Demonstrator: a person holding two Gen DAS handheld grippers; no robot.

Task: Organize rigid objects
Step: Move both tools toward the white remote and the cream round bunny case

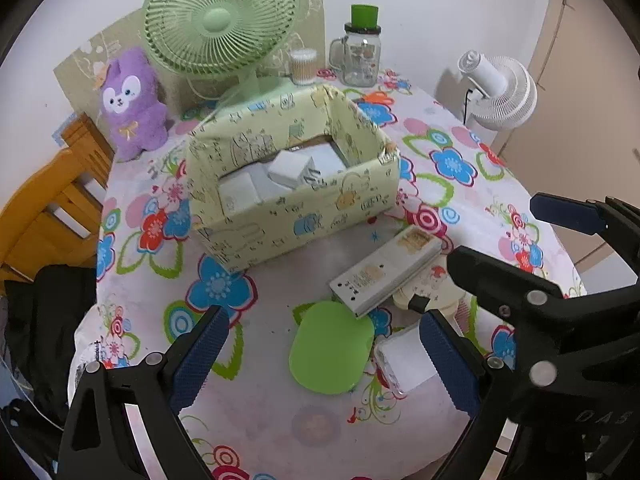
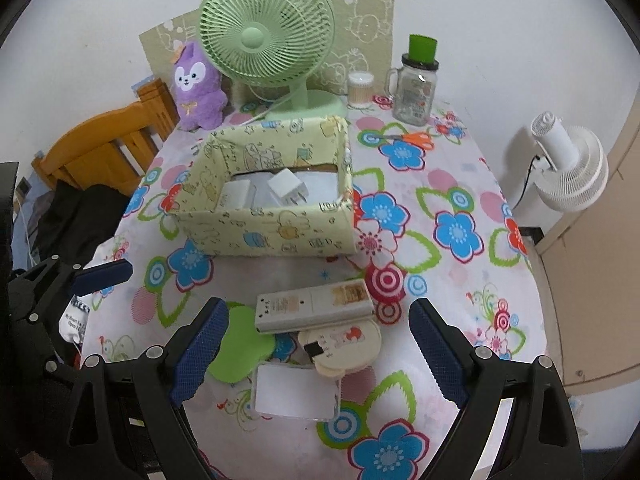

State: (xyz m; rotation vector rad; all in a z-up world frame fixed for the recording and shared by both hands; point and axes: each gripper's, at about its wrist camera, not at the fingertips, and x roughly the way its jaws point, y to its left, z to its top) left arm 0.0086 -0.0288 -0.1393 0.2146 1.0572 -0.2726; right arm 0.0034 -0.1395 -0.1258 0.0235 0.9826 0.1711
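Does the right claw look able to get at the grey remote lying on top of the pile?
Probably yes. The right claw is open and empty, with the grey remote just ahead between its fingers. The remote lies on top of the green disc and cream case, nothing covering it.

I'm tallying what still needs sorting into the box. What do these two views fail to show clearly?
- Box contents: both views show only the top white adapters; the walls hide anything beneath.
- Green oval item: partly under the remote; in the right wrist view the right claw finger covers more.
- Remote's print: too small to read.
- Cream cartoon case: partly under the remote.
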